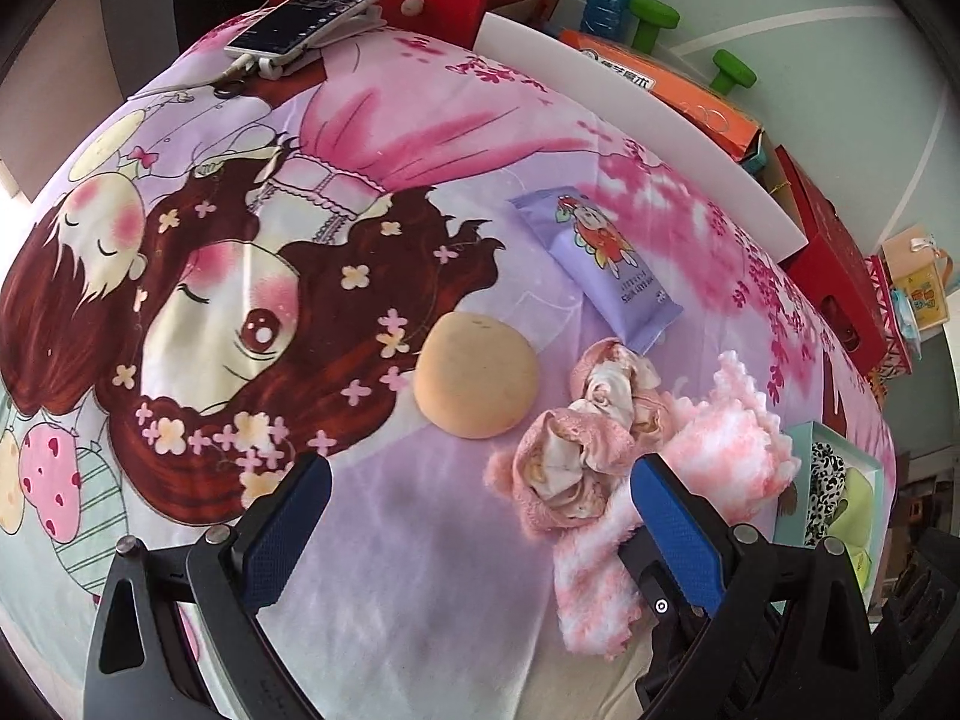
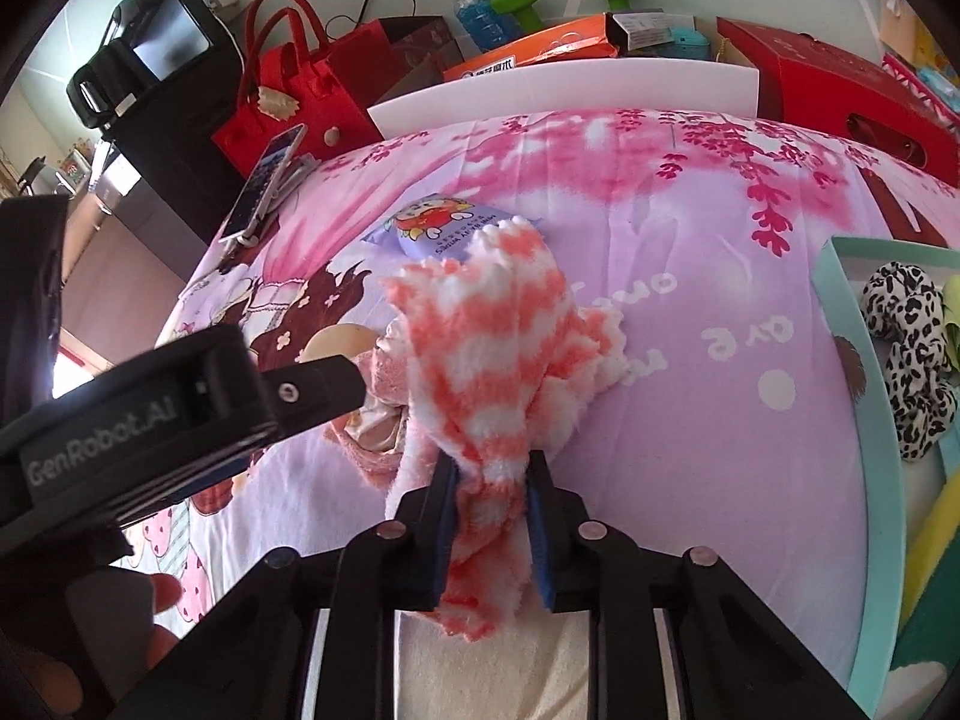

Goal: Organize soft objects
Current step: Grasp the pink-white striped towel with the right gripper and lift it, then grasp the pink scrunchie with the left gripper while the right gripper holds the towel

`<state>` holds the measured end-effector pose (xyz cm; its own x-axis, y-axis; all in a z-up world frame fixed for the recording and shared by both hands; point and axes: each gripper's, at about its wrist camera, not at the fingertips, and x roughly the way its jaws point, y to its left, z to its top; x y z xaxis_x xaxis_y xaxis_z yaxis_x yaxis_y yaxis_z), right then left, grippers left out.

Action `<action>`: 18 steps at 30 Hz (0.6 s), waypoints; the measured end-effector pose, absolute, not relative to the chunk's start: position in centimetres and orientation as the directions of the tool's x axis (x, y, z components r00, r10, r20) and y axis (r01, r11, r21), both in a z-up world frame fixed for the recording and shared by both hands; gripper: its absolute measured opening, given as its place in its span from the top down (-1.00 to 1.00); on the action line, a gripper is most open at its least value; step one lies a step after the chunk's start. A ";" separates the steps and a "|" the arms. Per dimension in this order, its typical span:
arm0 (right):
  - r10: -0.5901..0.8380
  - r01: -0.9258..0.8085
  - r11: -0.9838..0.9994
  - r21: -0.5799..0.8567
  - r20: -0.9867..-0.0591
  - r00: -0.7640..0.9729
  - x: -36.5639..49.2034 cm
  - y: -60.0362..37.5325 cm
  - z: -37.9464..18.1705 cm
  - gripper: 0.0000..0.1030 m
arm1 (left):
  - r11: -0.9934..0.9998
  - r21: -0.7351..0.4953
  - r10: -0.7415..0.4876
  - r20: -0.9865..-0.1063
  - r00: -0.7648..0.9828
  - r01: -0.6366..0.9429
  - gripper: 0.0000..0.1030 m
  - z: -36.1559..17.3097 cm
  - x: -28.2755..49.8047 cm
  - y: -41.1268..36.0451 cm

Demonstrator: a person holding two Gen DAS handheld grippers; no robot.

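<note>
A fluffy pink-and-white striped sock (image 2: 492, 348) is pinched between the fingers of my right gripper (image 2: 489, 501), its top bunched upward; it also shows in the left wrist view (image 1: 720, 456). My left gripper (image 1: 480, 480) is open and empty above the sheet, with a rolled pink sock bundle (image 1: 576, 450) just beyond its right finger. A round tan squishy bun (image 1: 475, 375) and a purple wipes pack (image 1: 600, 264) lie on the cartoon bedsheet (image 1: 390, 570). A teal box (image 2: 852, 348) at the right holds a leopard-print soft item (image 2: 912, 354).
A phone on a stand (image 1: 318, 12) sits at the far left corner of the bed. A white foam board (image 2: 564, 90), a red bag (image 2: 288, 84), orange box (image 2: 534, 54), green dumbbells (image 1: 654, 18) and red boxes (image 2: 840, 96) line the far edge.
</note>
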<state>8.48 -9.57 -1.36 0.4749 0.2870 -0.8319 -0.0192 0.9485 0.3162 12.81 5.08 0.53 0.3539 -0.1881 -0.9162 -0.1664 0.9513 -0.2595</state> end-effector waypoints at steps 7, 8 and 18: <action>0.289 -0.009 0.947 0.322 -0.837 0.465 8.4 -10.3 -1.3 0.62 | 0.935 -0.320 -0.256 -0.909 0.329 -0.157 -0.53 -0.4 13.2 4.4; 0.288 -0.007 0.947 0.322 -0.838 0.464 8.4 -10.4 -1.3 0.62 | 0.935 -0.320 -0.258 -0.909 0.326 -0.154 -0.40 -0.4 13.2 4.2; 0.290 0.007 0.945 0.328 -0.845 0.450 8.5 -10.8 -1.7 0.62 | 0.922 -0.373 -0.328 -0.897 0.296 -0.108 0.57 -1.3 13.4 2.5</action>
<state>8.53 -10.83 -1.70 0.4496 0.2897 -0.8449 0.0072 0.9447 0.3278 13.42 2.52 -1.32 0.2957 -0.3279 -0.8972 -0.1083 0.9217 -0.3725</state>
